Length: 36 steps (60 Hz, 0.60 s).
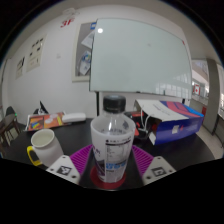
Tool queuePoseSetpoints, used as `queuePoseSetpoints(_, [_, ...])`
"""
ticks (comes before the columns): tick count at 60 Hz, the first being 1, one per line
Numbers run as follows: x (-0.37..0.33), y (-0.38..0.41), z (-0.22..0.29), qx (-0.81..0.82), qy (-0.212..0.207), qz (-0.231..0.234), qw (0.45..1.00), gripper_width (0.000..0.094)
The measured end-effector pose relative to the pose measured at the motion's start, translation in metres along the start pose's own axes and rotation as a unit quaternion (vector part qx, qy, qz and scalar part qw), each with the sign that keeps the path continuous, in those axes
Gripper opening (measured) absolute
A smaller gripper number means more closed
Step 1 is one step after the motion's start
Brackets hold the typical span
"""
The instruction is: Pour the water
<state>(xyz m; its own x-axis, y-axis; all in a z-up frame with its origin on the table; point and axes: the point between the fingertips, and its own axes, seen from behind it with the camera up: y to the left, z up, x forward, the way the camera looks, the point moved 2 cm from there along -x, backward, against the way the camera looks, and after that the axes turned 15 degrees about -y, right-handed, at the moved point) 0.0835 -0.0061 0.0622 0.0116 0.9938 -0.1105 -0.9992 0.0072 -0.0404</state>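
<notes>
Dark desk [190, 150] spanning the middle ground, backed by a pale wall carrying a large whiteboard [140, 55]. Small posters [30, 58] hang on the wall to the board's left, and a red-marked sheet [66, 20] sits higher up near the ceiling.

On the desk: a yellow mug [45, 148], handle toward the viewer, near the left finger; a flat orange-red book [44, 122] beyond the mug; a colourful box [170, 122], tilted with a flap open, beyond and to the right of the bottle. A dark chair back [8, 125] shows at the far left.

The claw [109, 172] points forward, roughly level with the desk top, its two magenta pads [80, 158] flanking a clear plastic bottle [110, 140]. The bottle stands upright between the fingers, dark cap on, label around its middle, its base over a reddish disc [108, 184]. The pads lie close to both sides of the bottle's lower body, and the claw appears clenched on it, though the contact lines are partly covered by the bottle itself.

Black-and-white marker tags [64, 172] show on the finger bases. The bottle's water level is hard to make out. The posters' text is illegible, and the box's printing cannot be read.
</notes>
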Motion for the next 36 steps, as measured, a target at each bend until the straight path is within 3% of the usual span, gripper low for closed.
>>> queuePoseSetpoints(3, [-0.005, 0.001, -0.007, -0.003, 0.024, 0.001, 1.000, 0.0866])
queuePoseSetpoints(6, [-0.010, 0.000, -0.006, 0.000, 0.030, -0.005, 1.000, 0.0828])
queuePoseSetpoints(21, [-0.079, -0.001, 0.033, -0.011, 0.024, -0.027, 0.999, 0.0847])
queuePoseSetpoints(36, [-0.221, 0.032, 0.073, -0.009, 0.029, -0.033, 0.999, 0.0844])
